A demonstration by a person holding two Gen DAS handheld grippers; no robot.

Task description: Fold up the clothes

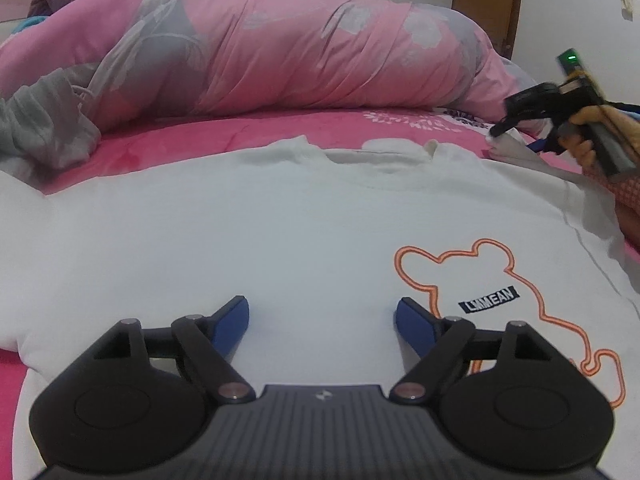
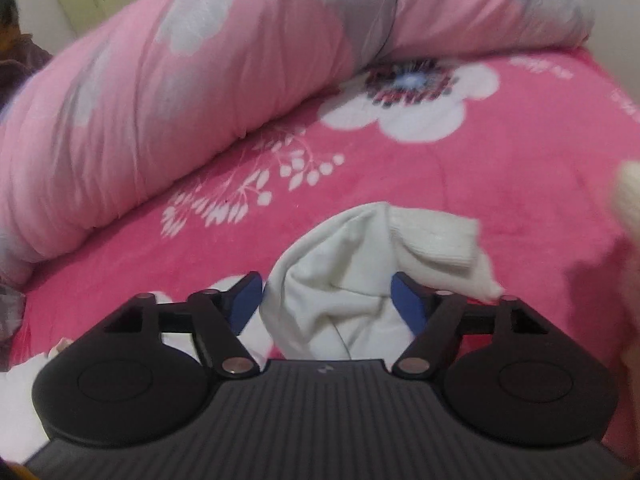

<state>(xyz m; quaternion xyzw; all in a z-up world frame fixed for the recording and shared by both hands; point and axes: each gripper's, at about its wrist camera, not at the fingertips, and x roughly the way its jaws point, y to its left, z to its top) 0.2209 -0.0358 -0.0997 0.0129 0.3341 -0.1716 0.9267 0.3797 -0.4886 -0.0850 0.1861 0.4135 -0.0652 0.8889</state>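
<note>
Sweatshirt (image 1: 304, 232), white with an orange bear outline (image 1: 520, 304) on the chest, lies spread face up on the pink bedspread (image 1: 200, 148), neck hole towards the far side where a rolled pink quilt (image 1: 280, 48) runs along the bed. Left gripper (image 1: 322, 318) hovers over the near middle of the chest with its jaws standing wide and nothing between them. Right gripper (image 2: 326, 300) is out at the far right of the garment, where the bunched sleeve (image 2: 376, 256) with its ribbed cuff sits between its blue pads; the jaws are fairly wide, and I cannot tell whether they actually pinch the cloth. The step in hand looks like the first fold, bringing the right sleeve across. Next the right jaws need a firm hold on the sleeve, then a carry leftwards over the chest, while the left gripper steadies the body.
</note>
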